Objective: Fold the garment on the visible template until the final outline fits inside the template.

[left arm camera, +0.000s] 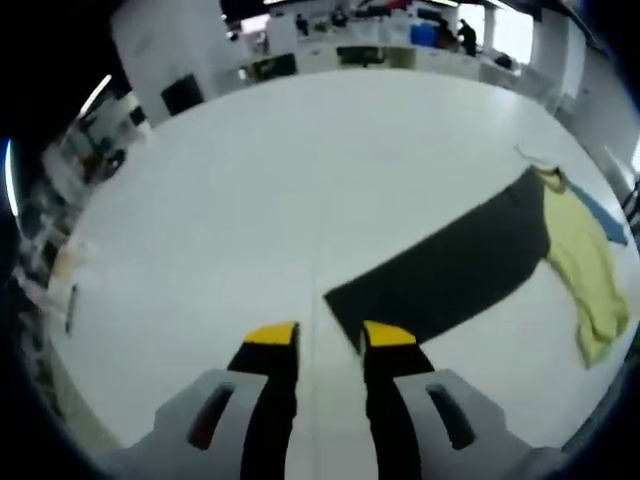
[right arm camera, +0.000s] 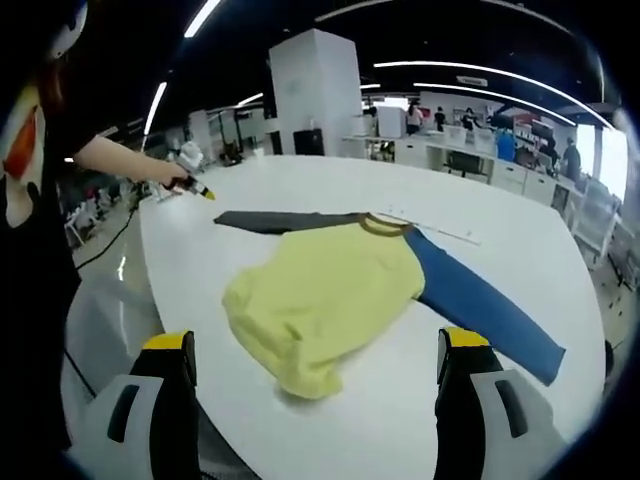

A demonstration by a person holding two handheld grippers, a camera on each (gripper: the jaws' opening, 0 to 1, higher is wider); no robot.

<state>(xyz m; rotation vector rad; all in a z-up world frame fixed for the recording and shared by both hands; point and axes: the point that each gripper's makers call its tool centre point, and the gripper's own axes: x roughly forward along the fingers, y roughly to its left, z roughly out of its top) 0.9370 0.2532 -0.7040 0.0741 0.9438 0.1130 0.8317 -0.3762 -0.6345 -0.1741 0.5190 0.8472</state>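
Garment, yellow-bodied with one dark sleeve and one blue, lies flat on the white desk. In the left gripper view, the left gripper has its fingers slightly parted, empty, at the dark sleeve's cuff.

In the right gripper view, the garment lies just beyond the right gripper, whose fingers gape wide, empty. No template is discernible; folding blind risks an oversized outline.
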